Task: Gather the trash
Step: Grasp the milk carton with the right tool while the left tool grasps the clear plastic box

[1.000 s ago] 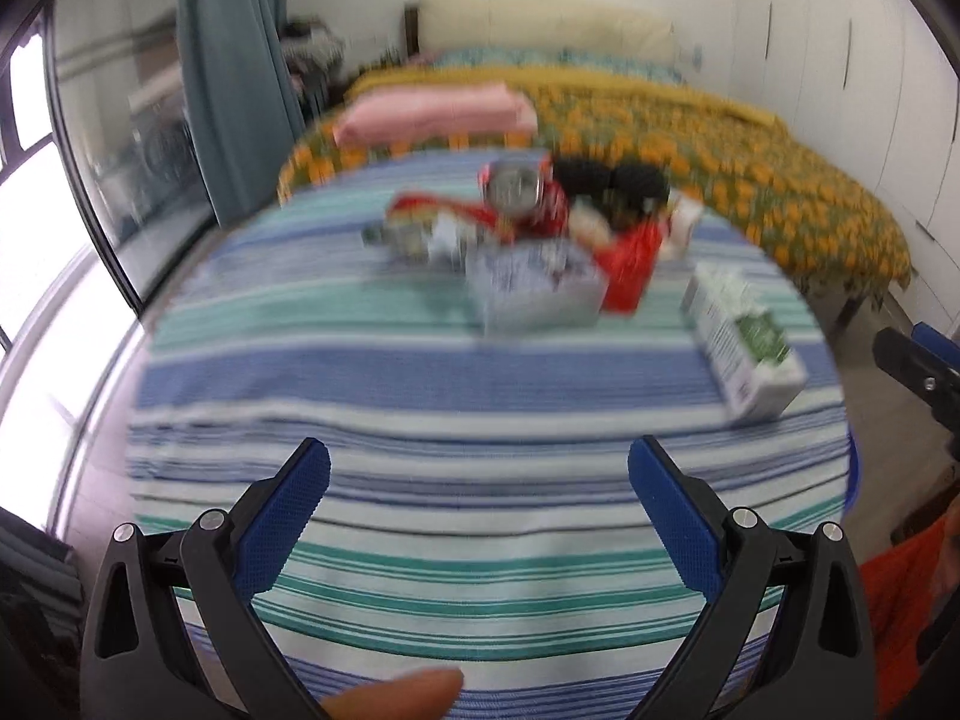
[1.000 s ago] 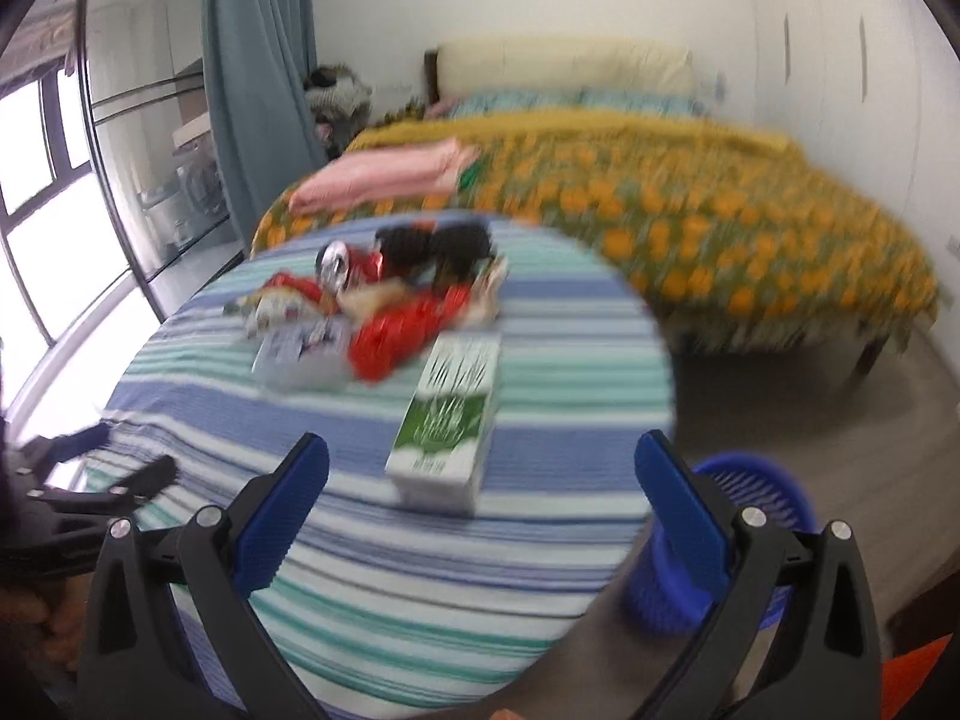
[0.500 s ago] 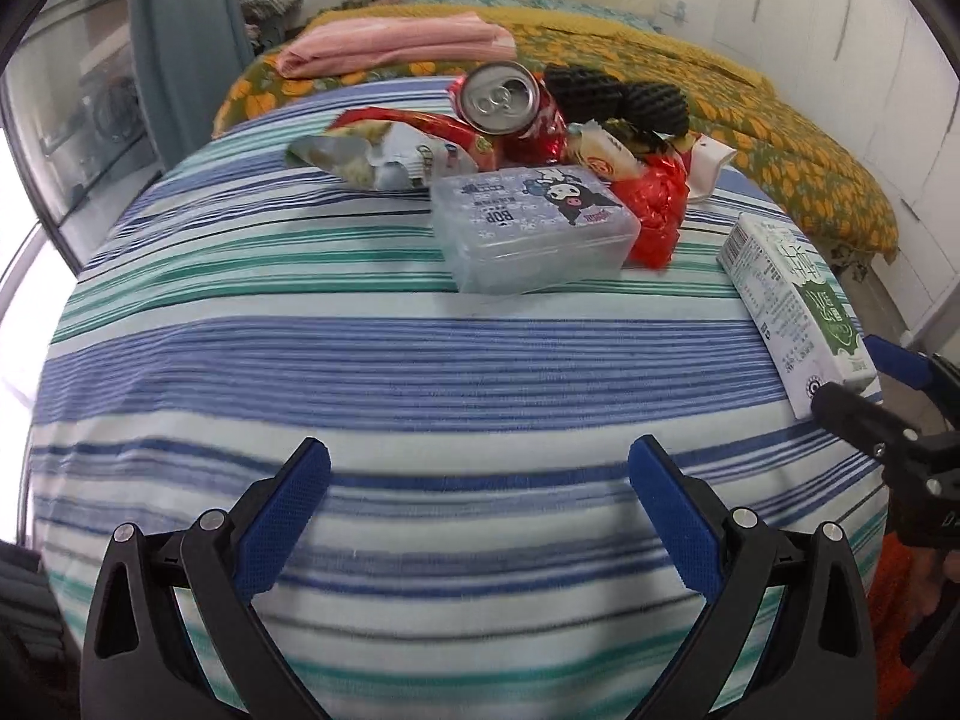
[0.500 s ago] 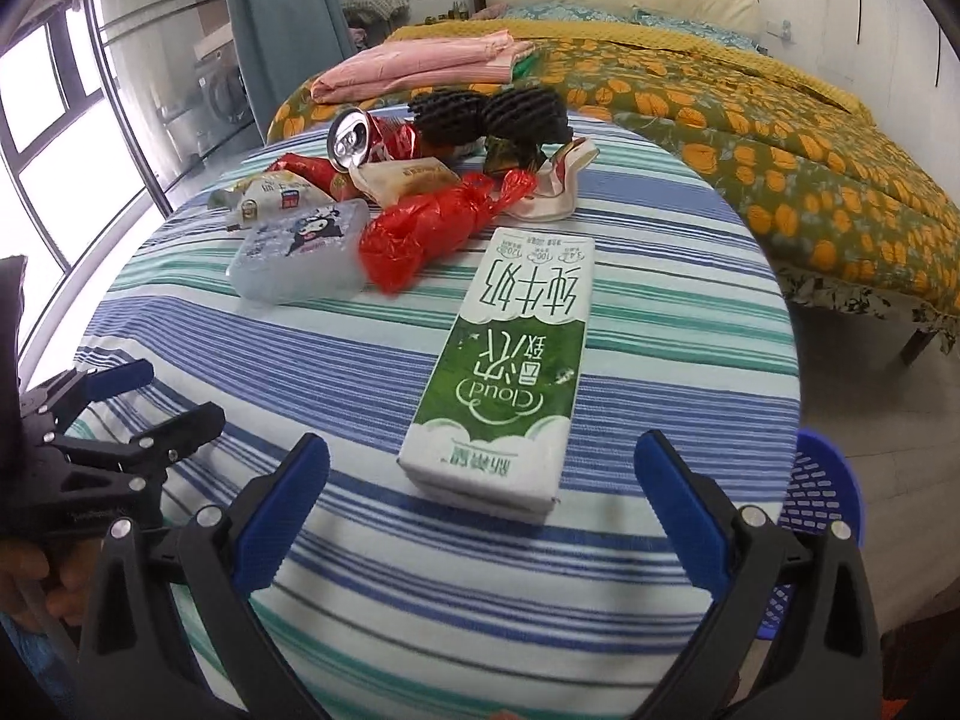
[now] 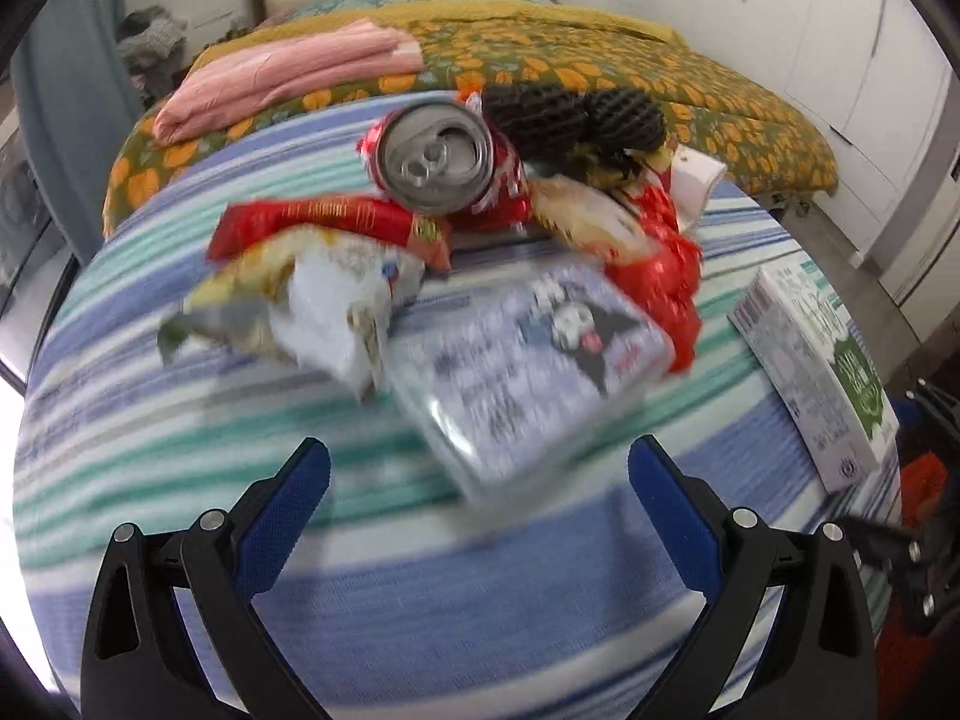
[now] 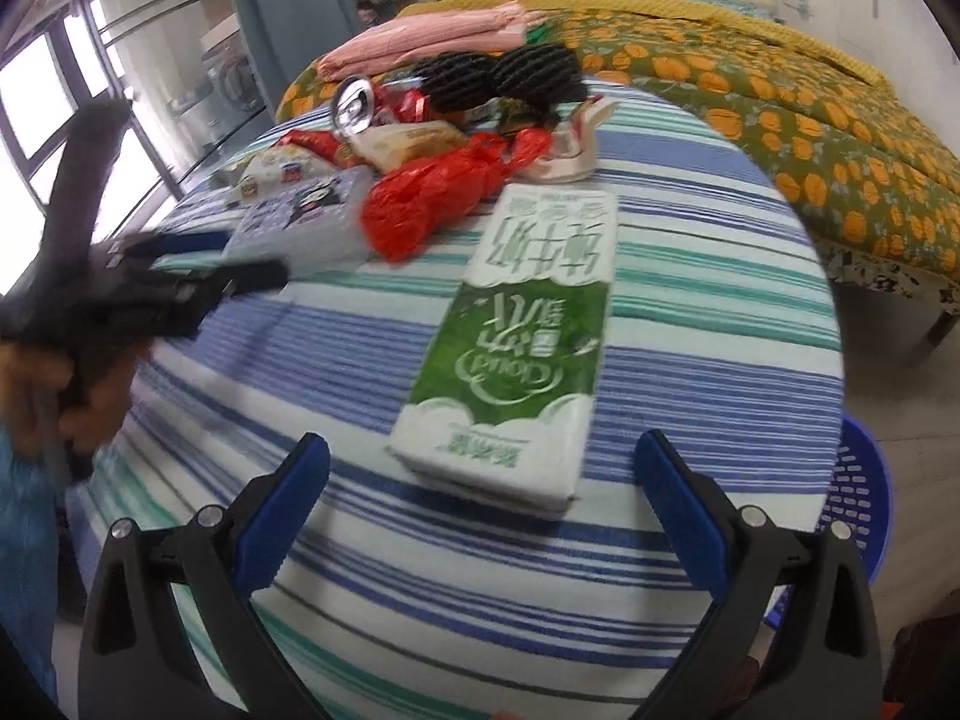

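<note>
A pile of trash lies on a round table with a striped cloth (image 5: 420, 588). In the left wrist view my left gripper (image 5: 479, 498) is open and empty, just short of a clear plastic box (image 5: 528, 360) with a cartoon sticker. Behind it lie a crumpled wrapper (image 5: 312, 300), a red can (image 5: 444, 162), black foam nets (image 5: 570, 114) and a red plastic bag (image 5: 666, 264). In the right wrist view my right gripper (image 6: 483, 492) is open and empty, just short of a green and white milk carton (image 6: 522, 342) lying flat.
A blue perforated basket (image 6: 858, 498) stands on the floor at the table's right edge. A bed with an orange-flowered cover (image 6: 810, 90) and folded pink cloth (image 5: 288, 72) is behind the table. Windows and a curtain are at the left.
Both grippers have moved forward over the table. The left one has closed in on the plastic box and the right one on the milk carton. Both stay open.
</note>
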`<move>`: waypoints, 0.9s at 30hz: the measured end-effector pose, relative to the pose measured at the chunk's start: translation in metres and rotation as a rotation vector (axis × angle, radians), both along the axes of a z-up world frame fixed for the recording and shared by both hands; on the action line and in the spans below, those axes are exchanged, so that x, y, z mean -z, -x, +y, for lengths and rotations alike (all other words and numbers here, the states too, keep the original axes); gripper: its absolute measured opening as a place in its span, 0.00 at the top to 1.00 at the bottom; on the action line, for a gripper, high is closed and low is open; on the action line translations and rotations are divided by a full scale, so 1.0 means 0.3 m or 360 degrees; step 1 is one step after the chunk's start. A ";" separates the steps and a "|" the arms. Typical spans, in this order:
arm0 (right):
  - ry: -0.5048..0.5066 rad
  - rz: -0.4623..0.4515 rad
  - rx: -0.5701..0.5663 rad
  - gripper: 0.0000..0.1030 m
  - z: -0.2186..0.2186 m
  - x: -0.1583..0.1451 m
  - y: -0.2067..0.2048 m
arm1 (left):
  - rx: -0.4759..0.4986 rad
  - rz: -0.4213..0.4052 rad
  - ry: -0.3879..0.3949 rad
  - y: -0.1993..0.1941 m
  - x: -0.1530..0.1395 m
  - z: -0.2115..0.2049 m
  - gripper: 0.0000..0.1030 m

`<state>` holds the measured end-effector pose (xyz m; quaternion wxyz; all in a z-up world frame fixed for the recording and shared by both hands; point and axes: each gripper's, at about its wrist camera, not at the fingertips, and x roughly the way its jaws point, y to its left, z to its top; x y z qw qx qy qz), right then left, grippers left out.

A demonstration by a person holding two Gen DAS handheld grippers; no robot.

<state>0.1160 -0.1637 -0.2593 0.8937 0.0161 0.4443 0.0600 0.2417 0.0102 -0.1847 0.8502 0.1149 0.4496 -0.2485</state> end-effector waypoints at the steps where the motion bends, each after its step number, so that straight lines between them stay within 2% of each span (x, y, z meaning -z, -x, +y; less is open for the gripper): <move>1: 0.0000 0.0001 -0.0015 0.05 0.004 -0.003 0.003 | 0.0020 -0.0015 0.0011 -0.009 -0.009 -0.003 0.04; 7: -0.0039 -0.0008 -0.0018 0.05 -0.008 -0.020 -0.006 | 0.0197 0.0004 0.0079 -0.051 -0.021 -0.049 0.04; 8: -0.0054 -0.0007 -0.0011 0.08 -0.017 -0.023 -0.010 | 0.0237 0.0010 0.0072 -0.051 -0.018 -0.065 0.04; 11: -0.0085 0.0007 0.0011 0.31 -0.041 -0.030 -0.014 | 0.0355 0.0033 0.0048 -0.033 -0.023 -0.099 0.04; 12: -0.0089 0.0012 0.0012 0.34 -0.049 -0.032 -0.016 | 0.0396 0.0054 0.0053 -0.022 -0.027 -0.099 0.04; 14: -0.0078 0.0013 0.0015 0.34 -0.072 -0.039 -0.013 | 0.0496 0.0108 0.0060 0.015 -0.036 -0.097 0.04; 17: -0.0014 0.0020 0.0062 0.34 -0.122 -0.052 -0.009 | 0.0729 0.0238 0.0080 0.104 -0.040 -0.100 0.04; 18: 0.0005 0.0027 0.0084 0.34 -0.144 -0.057 -0.009 | 0.0783 0.0219 0.0045 0.138 -0.044 -0.107 0.04; 20: 0.0030 0.0041 0.0114 0.34 -0.177 -0.068 -0.016 | 0.0772 0.0128 -0.0036 0.170 -0.052 -0.124 0.04; 22: 0.0065 0.0069 0.0123 0.33 -0.195 -0.081 -0.029 | 0.0680 0.0095 -0.0040 0.160 -0.064 -0.144 0.04; 24: 0.0086 0.0107 0.0104 0.25 -0.196 -0.095 -0.054 | 0.0590 0.0089 -0.0038 0.134 -0.068 -0.175 0.04; 27: 0.0157 0.0137 0.0008 0.24 -0.163 -0.115 -0.098 | 0.0501 0.0061 -0.0182 0.099 -0.045 -0.227 0.04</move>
